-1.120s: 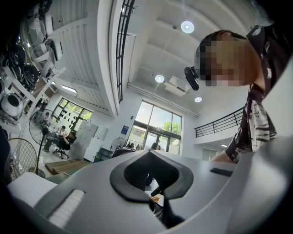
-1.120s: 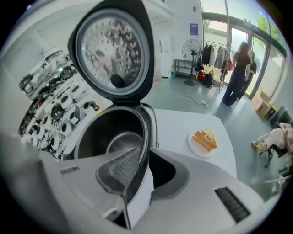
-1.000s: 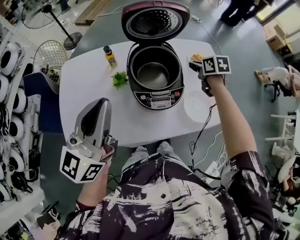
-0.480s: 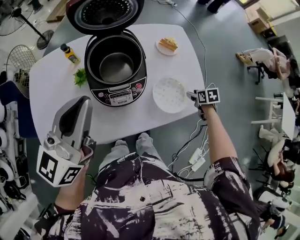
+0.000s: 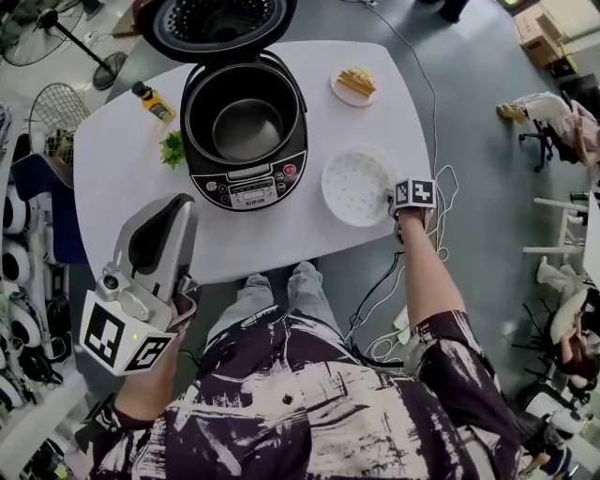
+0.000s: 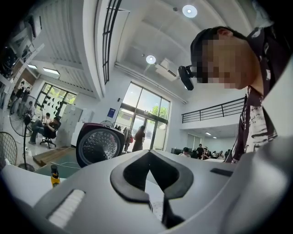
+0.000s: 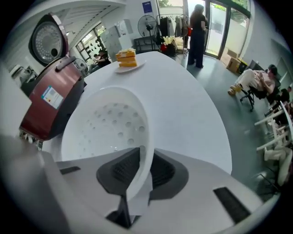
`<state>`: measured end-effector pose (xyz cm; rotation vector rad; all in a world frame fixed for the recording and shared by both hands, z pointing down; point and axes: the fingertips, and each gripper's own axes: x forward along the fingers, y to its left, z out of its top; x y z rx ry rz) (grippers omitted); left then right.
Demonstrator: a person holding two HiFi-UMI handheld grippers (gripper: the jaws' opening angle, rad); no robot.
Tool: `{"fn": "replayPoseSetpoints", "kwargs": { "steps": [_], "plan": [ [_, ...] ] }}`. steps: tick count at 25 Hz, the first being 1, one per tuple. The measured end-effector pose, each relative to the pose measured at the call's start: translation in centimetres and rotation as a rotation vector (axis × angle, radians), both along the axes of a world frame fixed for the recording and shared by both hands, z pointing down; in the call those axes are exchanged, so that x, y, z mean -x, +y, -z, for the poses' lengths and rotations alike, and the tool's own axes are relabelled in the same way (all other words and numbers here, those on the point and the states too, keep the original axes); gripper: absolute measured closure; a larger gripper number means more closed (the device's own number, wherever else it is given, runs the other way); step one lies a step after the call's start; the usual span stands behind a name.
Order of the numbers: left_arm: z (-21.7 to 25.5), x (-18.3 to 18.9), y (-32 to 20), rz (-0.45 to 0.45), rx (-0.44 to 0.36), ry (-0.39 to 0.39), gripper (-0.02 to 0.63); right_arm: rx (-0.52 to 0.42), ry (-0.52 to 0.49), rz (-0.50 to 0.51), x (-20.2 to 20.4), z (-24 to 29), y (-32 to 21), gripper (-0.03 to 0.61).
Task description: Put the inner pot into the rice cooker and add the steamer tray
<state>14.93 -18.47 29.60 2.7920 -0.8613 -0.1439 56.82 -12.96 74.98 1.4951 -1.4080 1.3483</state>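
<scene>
The rice cooker (image 5: 246, 183) stands open on the white table (image 5: 122, 187), its lid (image 5: 214, 23) tipped back and the metal inner pot (image 5: 247, 129) seated inside. To its right lies the white perforated steamer tray (image 5: 356, 186), flat on the table. My right gripper (image 5: 394, 202) points steeply down at the tray's right rim. Its jaws have just been closing, and the pads now pinch the tray (image 7: 107, 130) rim in the right gripper (image 7: 141, 167) view. My left gripper (image 5: 176, 211) hovers off the table's near edge, shut and empty (image 6: 153, 169).
A small yellow bottle (image 5: 152, 100) and a green sprig (image 5: 172, 149) sit left of the cooker. A plate with cake (image 5: 355, 82) is at the far right. Cables (image 5: 412, 272) trail on the floor below my right arm. The cooker's dark red side (image 7: 50, 98) is close left of the tray.
My right gripper came down from beside the cooker's far right to the tray's right rim and now grips it. The left gripper drifted slightly. The tray has not moved.
</scene>
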Motion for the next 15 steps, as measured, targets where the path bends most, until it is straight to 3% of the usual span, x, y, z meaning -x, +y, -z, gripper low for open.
{"fn": "replayPoseSetpoints", "kwargs": {
  "steps": [4, 10, 15],
  "plan": [
    [0.2, 0.4, 0.1, 0.006, -0.005, 0.011, 0.609, 0.008, -0.051, -0.142, -0.4, 0.5, 0.4, 0.570],
    [0.9, 1.4, 0.4, 0.005, -0.020, 0.055, 0.609, -0.074, -0.136, -0.200, -0.2, 5.0, -1.4, 0.577],
    [2.1, 2.4, 0.5, 0.009, -0.052, 0.118, 0.609, -0.244, -0.158, -0.085, 1.2, 15.9, -8.3, 0.578]
  ]
}}
